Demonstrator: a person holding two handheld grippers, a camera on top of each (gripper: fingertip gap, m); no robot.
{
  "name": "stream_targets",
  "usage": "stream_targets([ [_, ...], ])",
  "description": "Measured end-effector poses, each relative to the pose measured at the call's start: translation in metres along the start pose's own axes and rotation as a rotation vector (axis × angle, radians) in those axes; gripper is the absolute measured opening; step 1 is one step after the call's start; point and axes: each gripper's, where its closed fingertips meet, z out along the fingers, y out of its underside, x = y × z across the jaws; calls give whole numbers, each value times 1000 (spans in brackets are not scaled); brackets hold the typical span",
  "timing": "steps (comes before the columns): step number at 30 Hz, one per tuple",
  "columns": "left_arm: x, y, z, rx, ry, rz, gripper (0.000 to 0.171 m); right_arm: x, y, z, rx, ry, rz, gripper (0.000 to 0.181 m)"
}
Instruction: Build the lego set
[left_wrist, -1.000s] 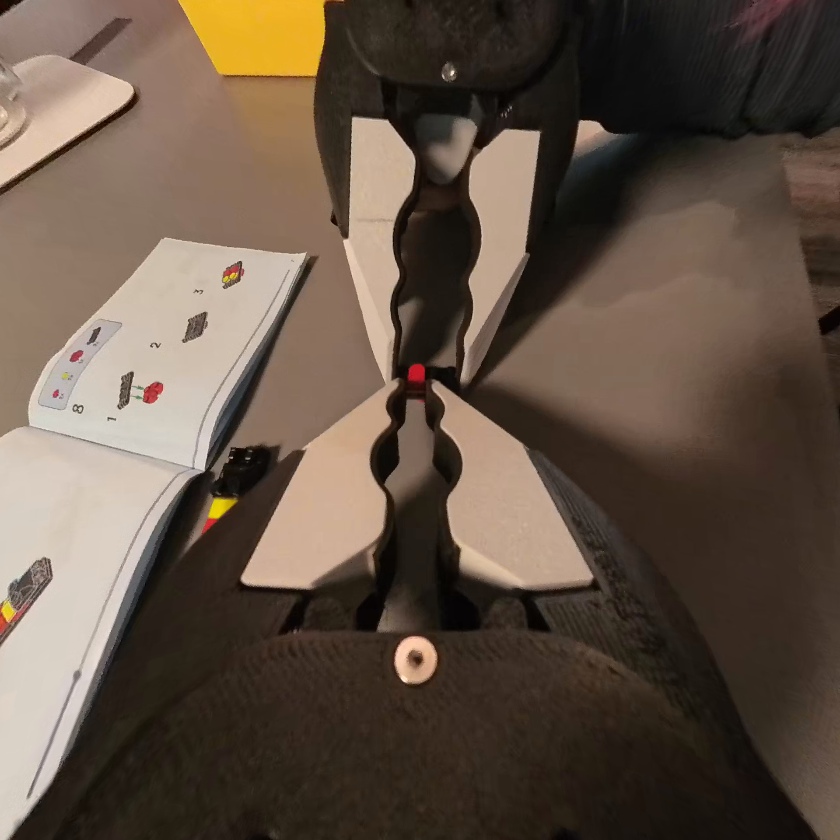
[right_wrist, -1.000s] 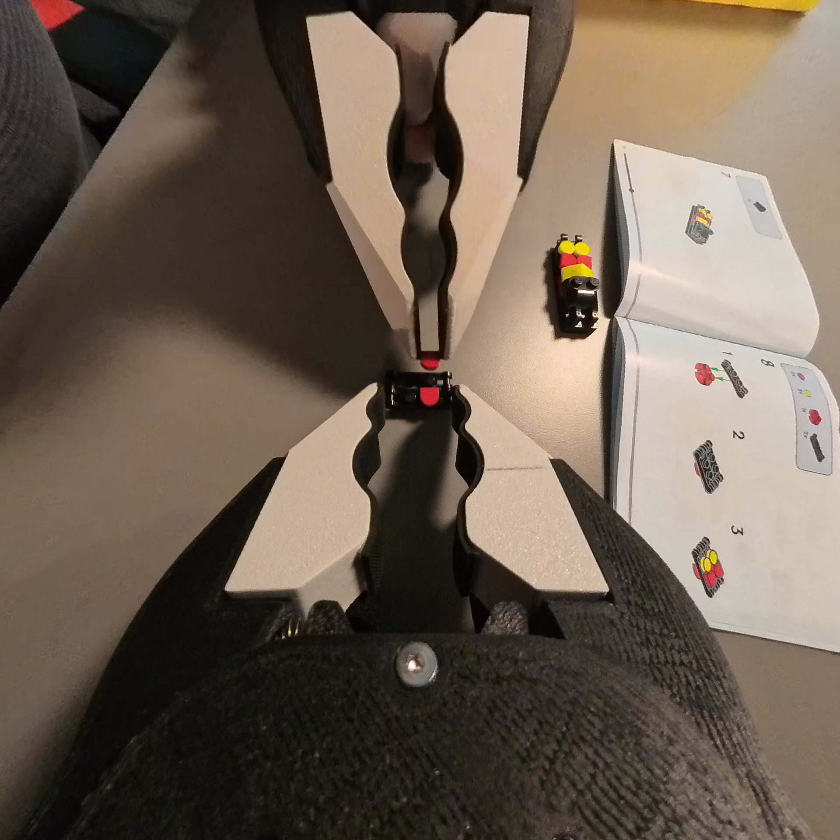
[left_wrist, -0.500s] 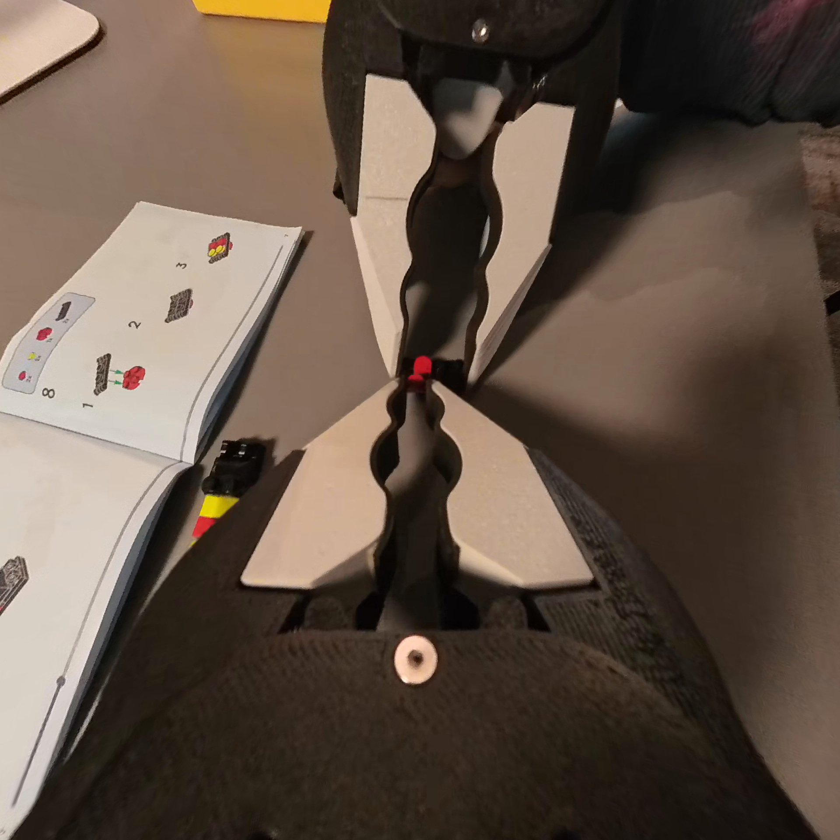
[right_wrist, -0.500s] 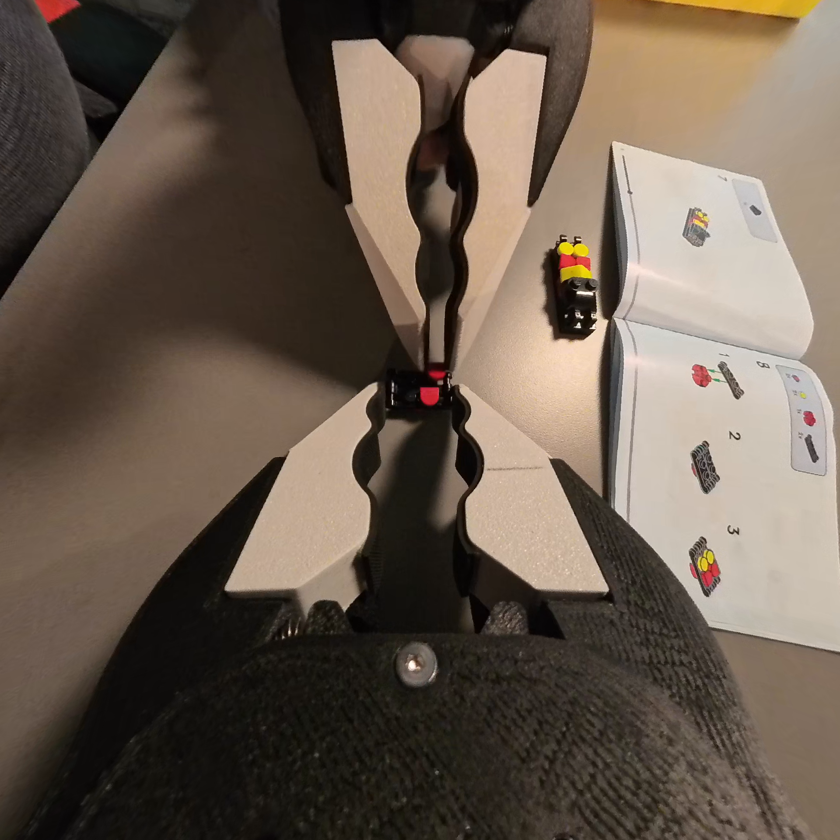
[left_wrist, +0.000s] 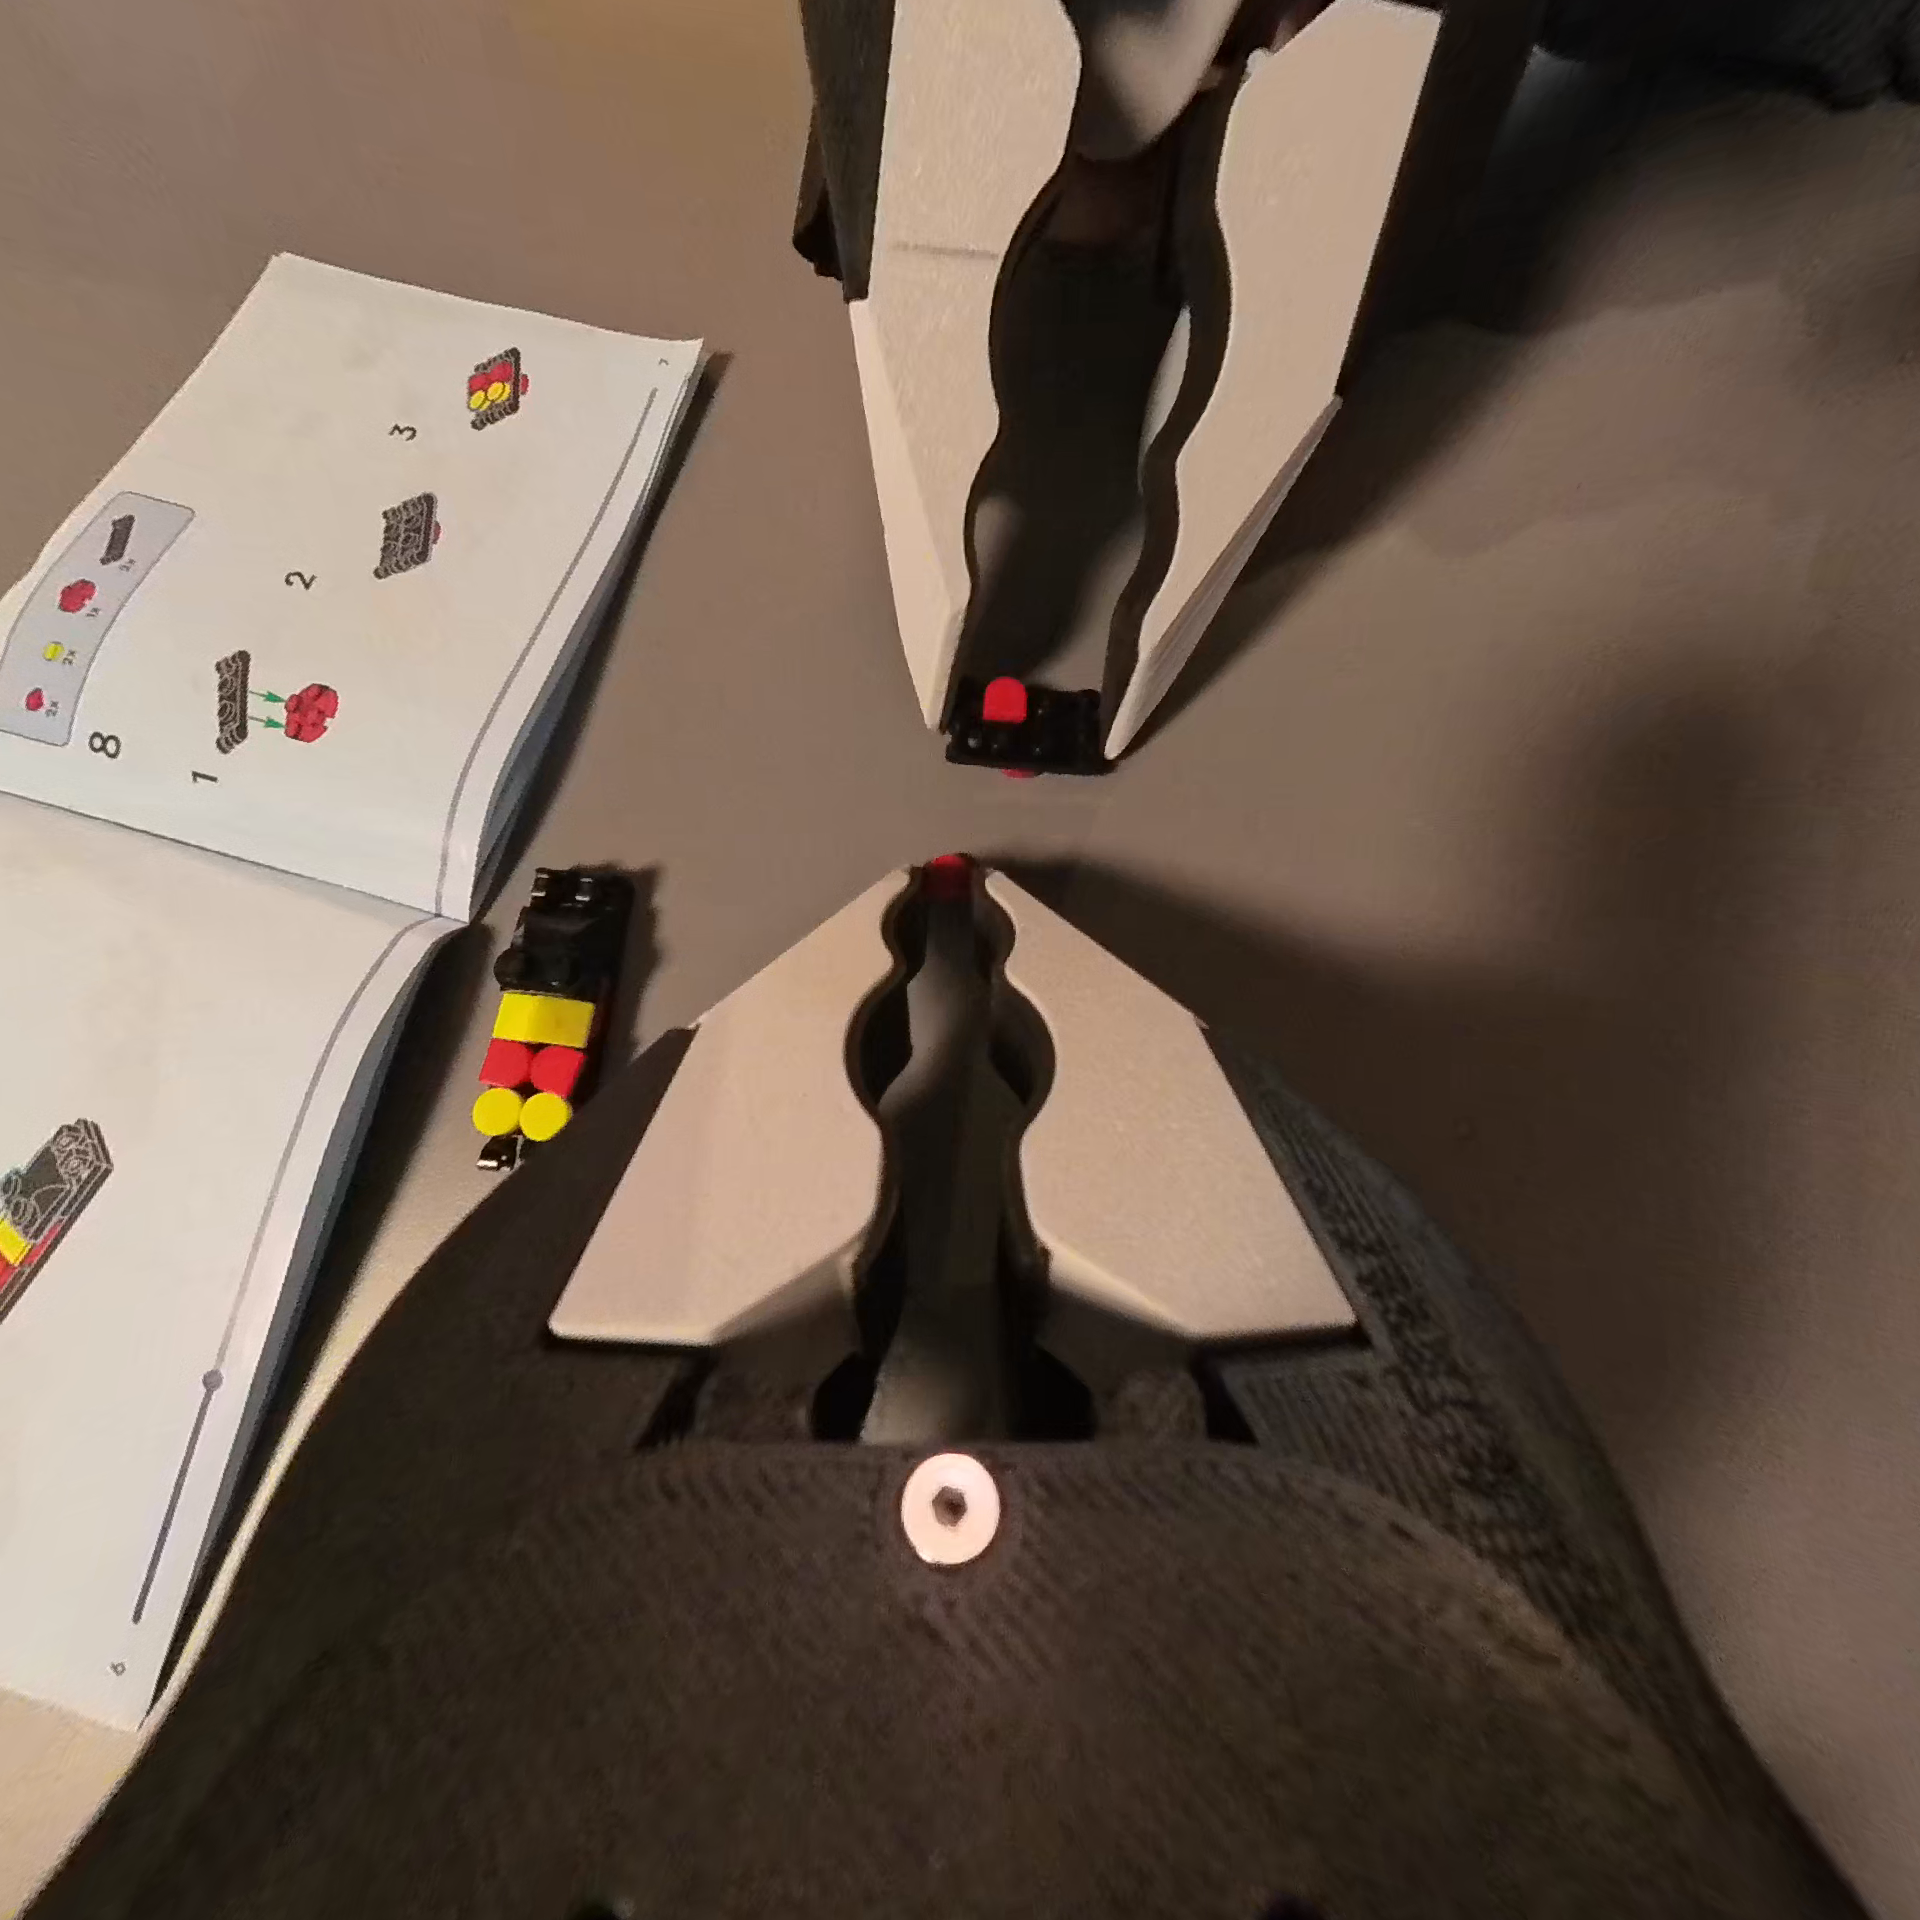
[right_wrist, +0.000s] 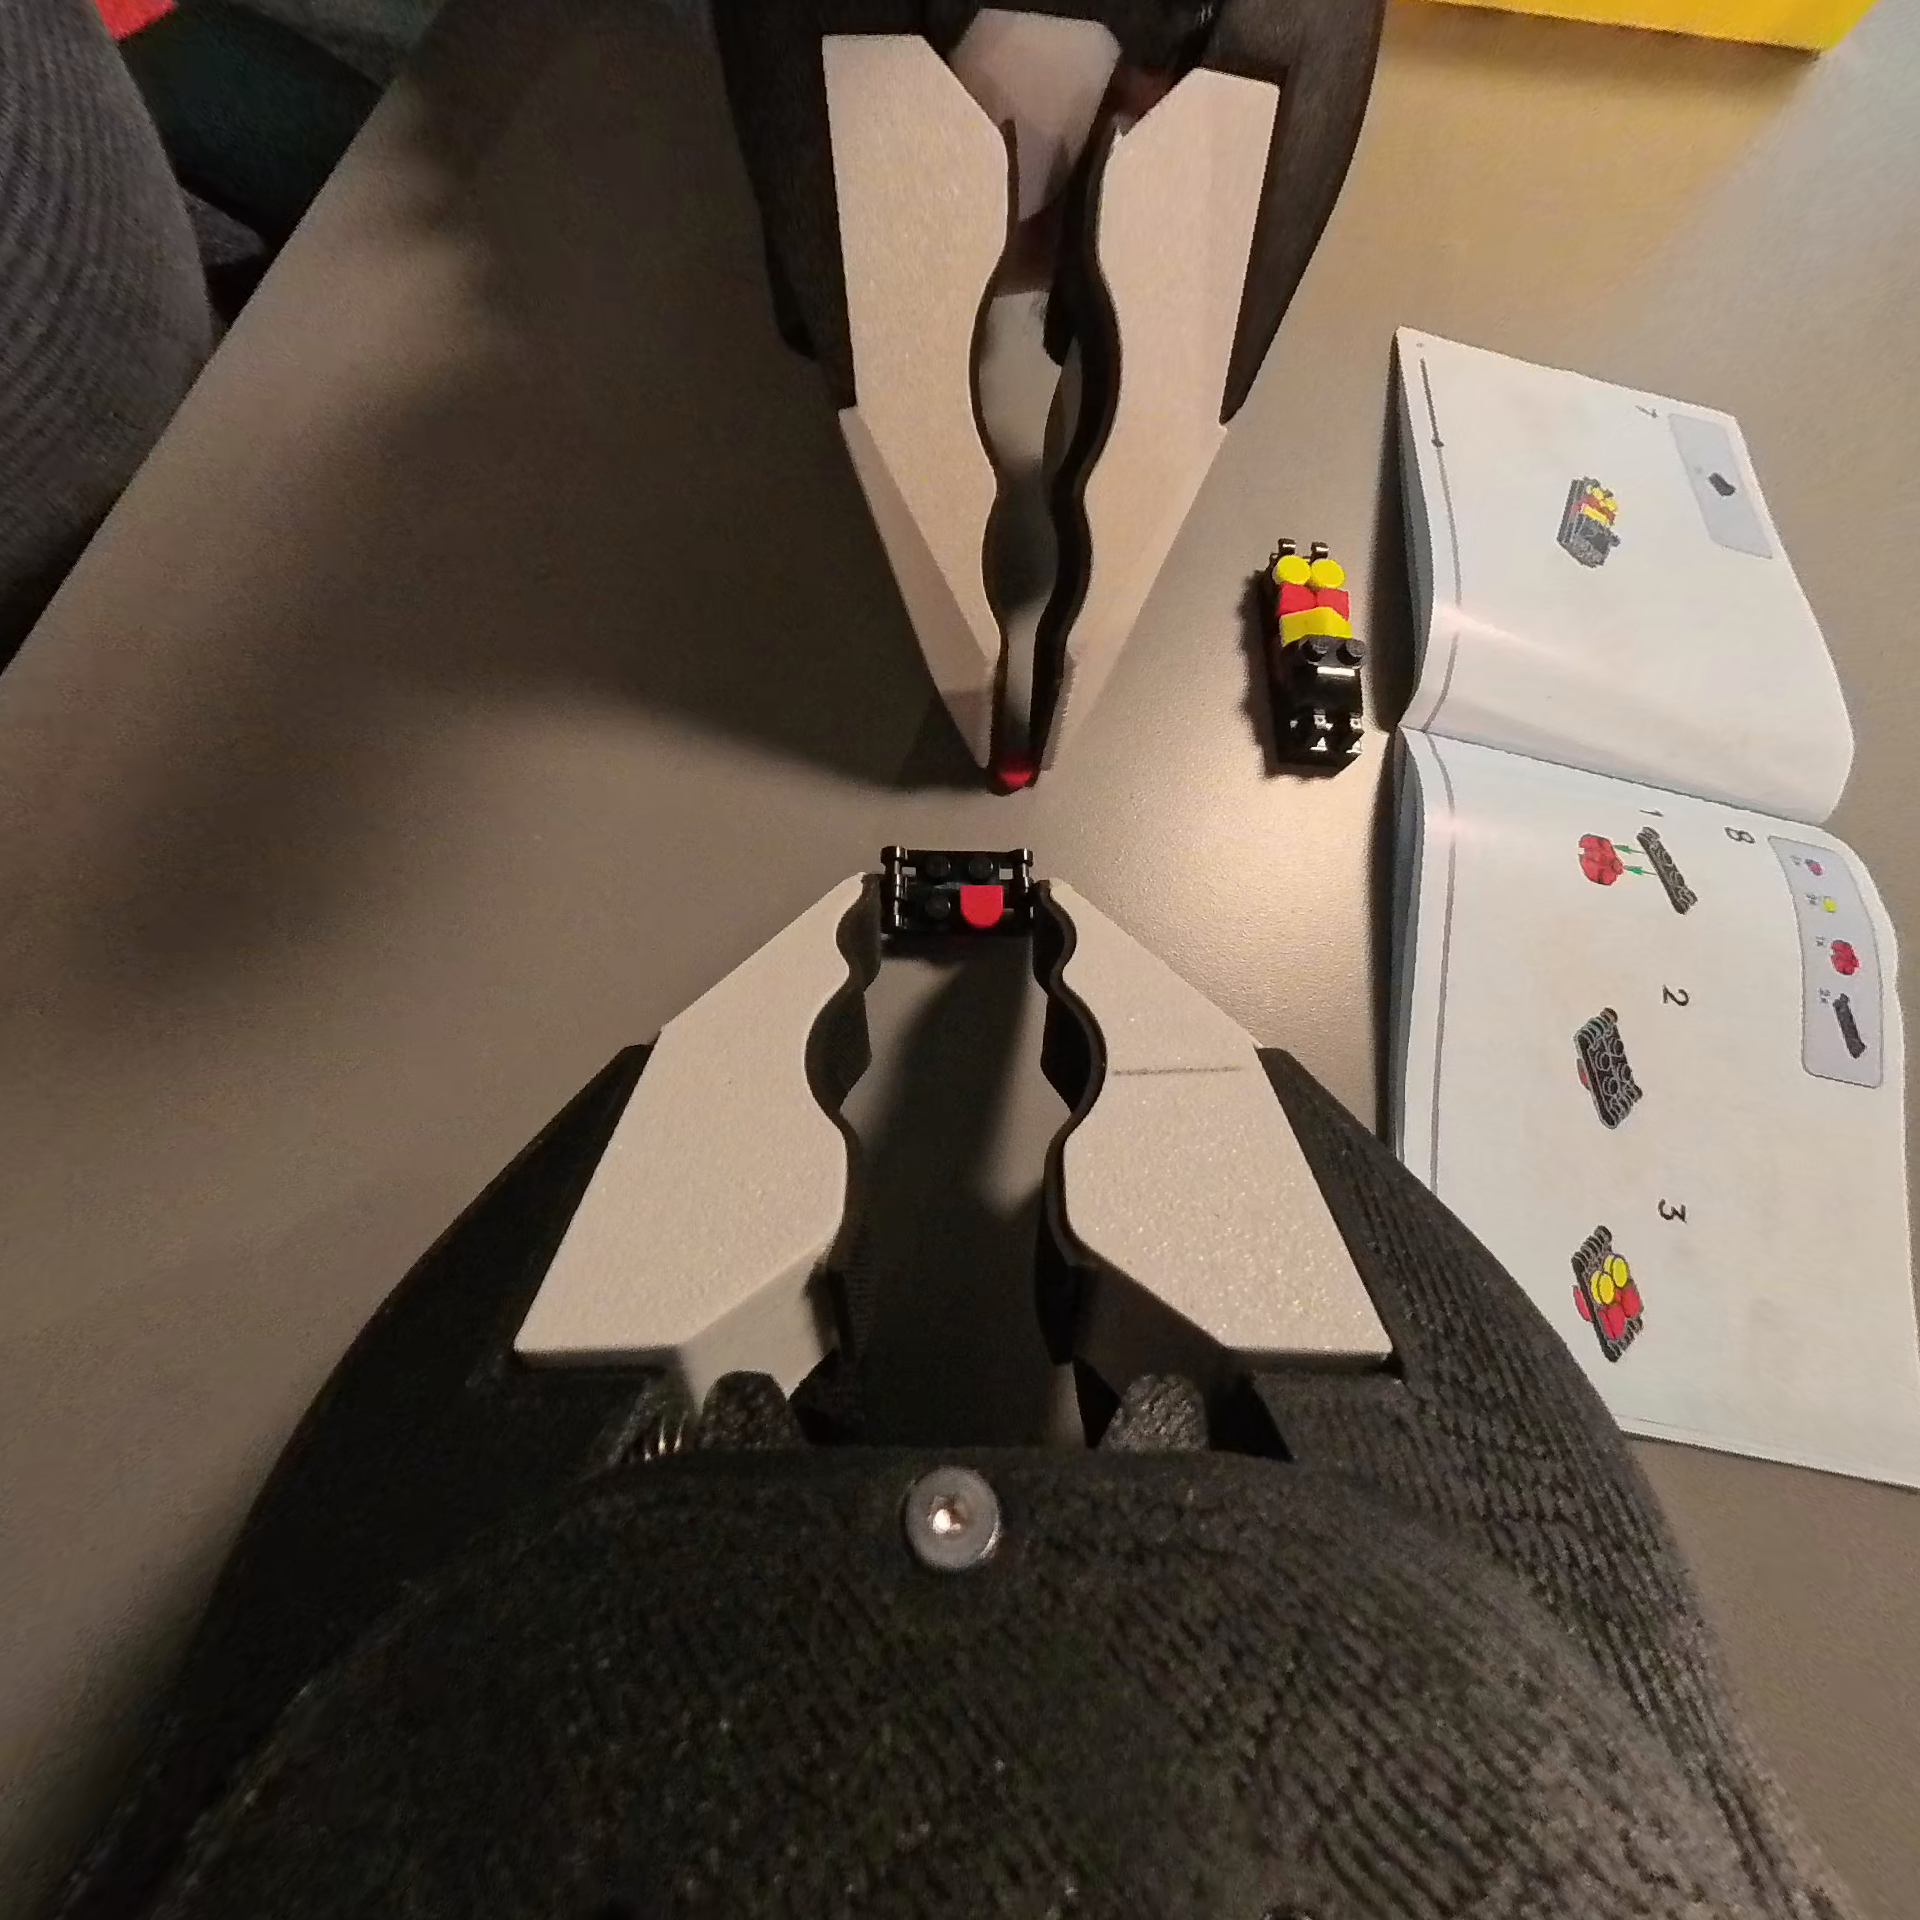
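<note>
My right gripper (right_wrist: 956, 902) is shut on a small black plate (right_wrist: 940, 868) that carries one red round piece (right_wrist: 980, 904). My left gripper (left_wrist: 948, 883) is shut on another small red piece (left_wrist: 945, 871) at its tips. The two grippers face each other tip to tip over the table, with a short gap between the red piece and the plate. The plate also shows in the left wrist view (left_wrist: 1049, 727), and the left gripper's red piece in the right wrist view (right_wrist: 1010, 774).
A small black, yellow and red built model (left_wrist: 551, 1023) (right_wrist: 1311, 655) lies on the table beside the open instruction booklet (left_wrist: 312, 623) (right_wrist: 1662, 987). A yellow box (right_wrist: 1662, 16) sits at the far edge. A dark sleeve shows at the left of the right wrist view. Left and right tips are no more than a few centimetres apart.
Half a second ago the left gripper's red piece was against the black plate. Now the grippers have drawn apart, and the left still holds its red piece.
</note>
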Motion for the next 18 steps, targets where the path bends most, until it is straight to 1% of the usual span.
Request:
stream_targets([
  [5, 0, 0, 0, 3, 3, -15, 8, 0, 0, 0, 0, -1, 1, 28],
  [7, 1, 0, -1, -2, 8, -24, 15, 0, 0, 0, 0, -1, 1, 28],
  [10, 2, 0, -2, -7, 22, -37, 21, 0, 0, 0, 0, 0, 1, 28],
  [18, 1, 1, -2, -9, 22, -34, 20, 0, 0, 0, 0, 1, 0, 28],
])
